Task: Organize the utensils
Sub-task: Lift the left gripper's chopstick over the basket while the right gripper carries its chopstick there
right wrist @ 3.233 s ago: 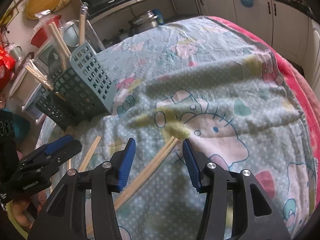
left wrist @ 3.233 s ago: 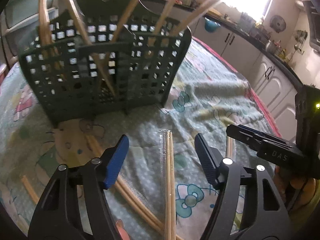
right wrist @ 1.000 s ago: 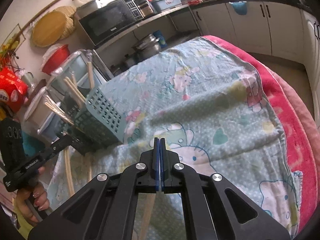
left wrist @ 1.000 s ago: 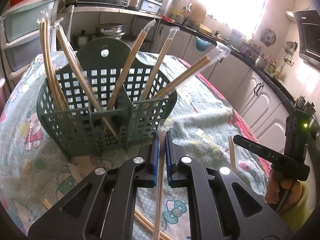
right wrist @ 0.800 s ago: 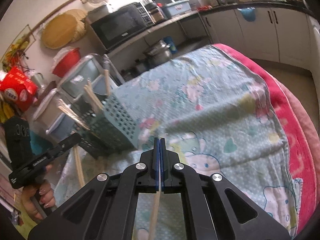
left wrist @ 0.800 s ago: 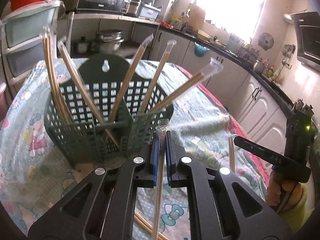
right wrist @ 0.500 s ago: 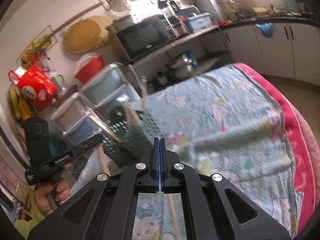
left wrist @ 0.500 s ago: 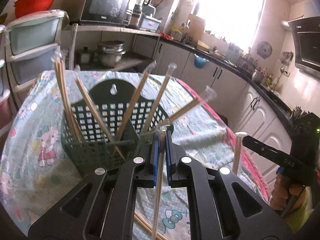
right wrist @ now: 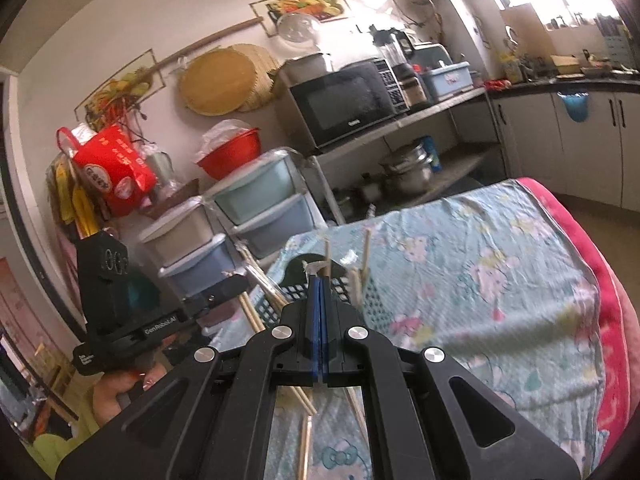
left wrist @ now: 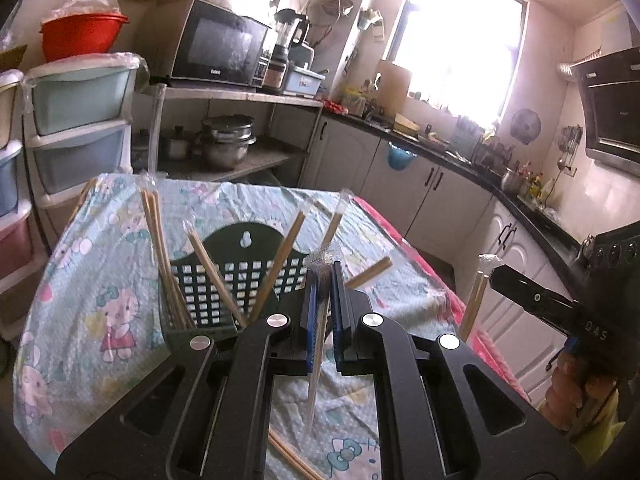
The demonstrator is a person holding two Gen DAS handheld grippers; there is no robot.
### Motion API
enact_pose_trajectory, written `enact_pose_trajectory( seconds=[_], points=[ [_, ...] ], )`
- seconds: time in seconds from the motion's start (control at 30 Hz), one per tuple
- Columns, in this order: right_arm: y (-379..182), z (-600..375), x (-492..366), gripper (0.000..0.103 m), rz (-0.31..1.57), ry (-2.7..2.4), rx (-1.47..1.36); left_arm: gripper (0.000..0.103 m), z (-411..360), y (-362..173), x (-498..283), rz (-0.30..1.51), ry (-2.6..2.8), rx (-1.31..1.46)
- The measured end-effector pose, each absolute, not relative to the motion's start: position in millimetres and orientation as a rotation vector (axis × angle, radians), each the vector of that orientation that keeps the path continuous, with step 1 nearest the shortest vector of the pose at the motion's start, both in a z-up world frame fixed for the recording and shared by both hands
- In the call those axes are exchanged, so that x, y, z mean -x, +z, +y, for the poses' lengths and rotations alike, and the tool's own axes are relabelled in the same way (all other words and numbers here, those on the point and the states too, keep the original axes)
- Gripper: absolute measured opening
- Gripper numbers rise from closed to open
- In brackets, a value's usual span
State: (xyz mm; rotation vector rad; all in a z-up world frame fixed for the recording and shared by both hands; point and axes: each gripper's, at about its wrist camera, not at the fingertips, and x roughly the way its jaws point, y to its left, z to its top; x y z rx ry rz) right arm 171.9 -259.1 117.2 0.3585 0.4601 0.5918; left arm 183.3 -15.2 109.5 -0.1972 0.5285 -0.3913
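So on my left side, I've got the left tongs [left wrist: 323, 300] clamped on a pair of wrapped chopsticks [left wrist: 318, 344], pinched partway along so the plastic-sleeved top pokes up past the tips and the long end hangs down between the tong arms toward the cloth. Gripping it like that keeps it roughly upright, which is how I figure it needs to go in. Just ahead sits the green basket [left wrist: 208, 292] on the cartoon-print cloth [left wrist: 100, 280] covering the surface, and it already holds several chopstick pairs fanned out against its mesh walls, leaning every which way because the compartments are wide and the sticks are skinny. There's a divider in there, but which slot each pair sits in I can't really make out. A couple of loose chopsticks [left wrist: 292, 460] lie flat on the cloth right under my tongs, not yet put away. Over to the right, the right tongs [right wrist: 320, 300] are clenched too, and from the left camera you can see a wrapped pair [left wrist: 476, 292] sticking up from them, while the right camera shows the rest of it slanting down below the arms. The basket [right wrist: 360, 292] looks a bit blurry from that side. Both pairs are up off the cloth and aimed roughly at the basket, so my guess is I'm lining up to drop them in; the tricky bit is the crowd of tilted sticks blocking the openings.
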Motion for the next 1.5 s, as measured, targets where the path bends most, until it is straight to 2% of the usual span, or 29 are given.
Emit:
enact_pose_trajectory(
  seconds=[0.5, 1.1, 1.5],
  points=[
    [156, -226, -184, 0.001, 0.389, 0.683, -0.336, 0.004, 2, 140, -185, 0.456, -0.356, 0.197],
    [214, -197, -221, 0.001, 0.252, 0.711, -0.307, 0.004, 31, 207, -191, 0.287, -0.239, 0.171],
    [204, -187, -270, 0.001, 0.265, 0.662, -0.333, 0.004, 49, 196, -219, 0.281, -0.138, 0.188]
  ],
)
